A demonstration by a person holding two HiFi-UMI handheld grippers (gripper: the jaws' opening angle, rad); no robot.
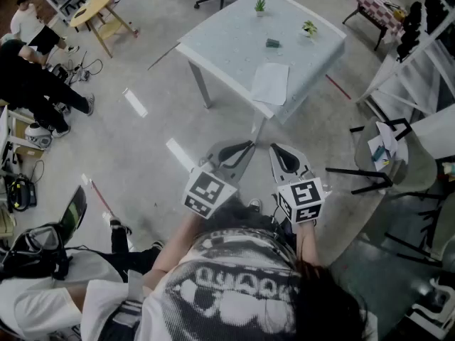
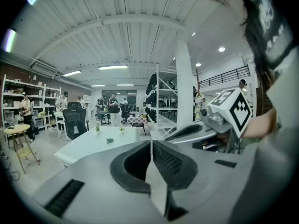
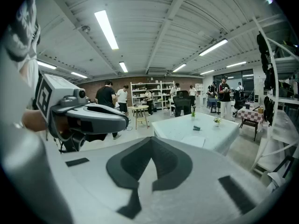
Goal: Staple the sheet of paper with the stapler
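Head view: a person is standing well back from a pale table, holding both grippers out toward its near corner, task not yet under way.
Left gripper: its jaws are pressing flat together, gripping nothing.
Right gripper: its jaws are likewise meeting pad to pad, carrying nothing.
Sheet of paper: lying flat by the table's near corner, close to the edge and well apart from both grippers.
Sheet handling: it is looking thin, light and floppy, likely sliding or creasing under a careless pinch; a hold on the margin nearest the table edge is looking the safest bet.
Stapler: a small dark block is sitting near the table's middle, beyond the sheet and apart from it.
Stapler handling: it is appearing rigid and compact, probably heavier than the sheet; gripping across its body, or pressing down on its top, is seeming most sensible.
Pots: one small pot is standing near the far corner and another toward the right corner, each holding a little green plant.
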